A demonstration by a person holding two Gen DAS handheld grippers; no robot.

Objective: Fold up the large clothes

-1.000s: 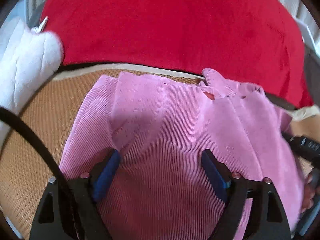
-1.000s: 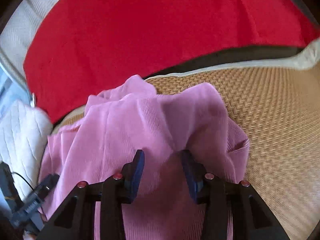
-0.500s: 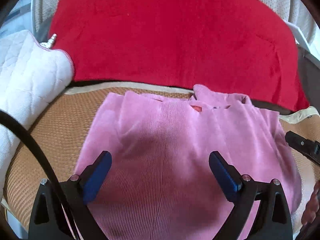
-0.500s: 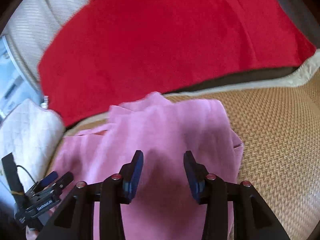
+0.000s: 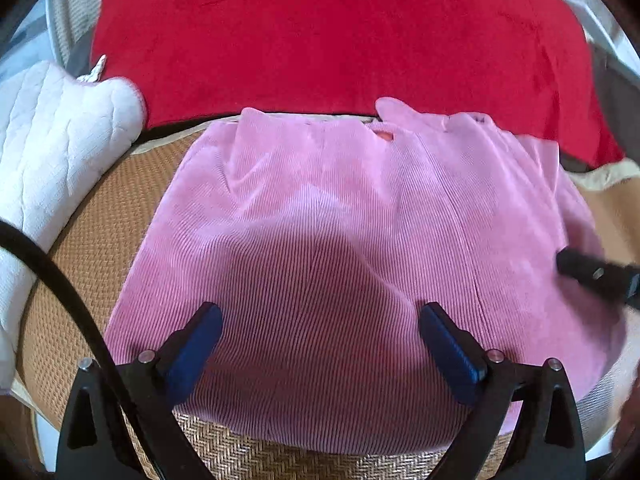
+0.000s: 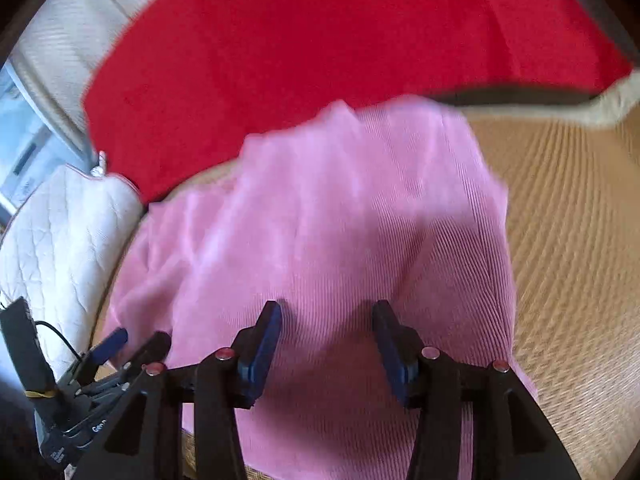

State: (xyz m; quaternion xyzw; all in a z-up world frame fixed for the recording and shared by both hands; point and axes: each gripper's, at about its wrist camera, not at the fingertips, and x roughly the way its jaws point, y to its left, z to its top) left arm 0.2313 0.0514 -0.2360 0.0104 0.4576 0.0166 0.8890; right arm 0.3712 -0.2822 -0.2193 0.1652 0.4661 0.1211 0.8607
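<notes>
A pink corduroy garment (image 5: 340,240) lies folded flat on a woven straw mat (image 5: 92,240); it also shows in the right wrist view (image 6: 340,232). My left gripper (image 5: 320,336) is open wide and empty, above the garment's near part. My right gripper (image 6: 326,340) is open and empty, above the garment's near right part. The right gripper's tip (image 5: 592,274) shows at the right edge of the left wrist view. The left gripper (image 6: 108,356) shows at the lower left of the right wrist view.
A red blanket (image 5: 340,36) covers the area behind the mat. A white quilted cushion (image 5: 48,152) lies at the left. The mat (image 6: 568,240) stretches out bare to the right of the garment. A black cable (image 5: 60,280) crosses the left wrist view.
My right gripper opened wider and both grippers pulled back from the garment. The garment has settled flatter on the mat.
</notes>
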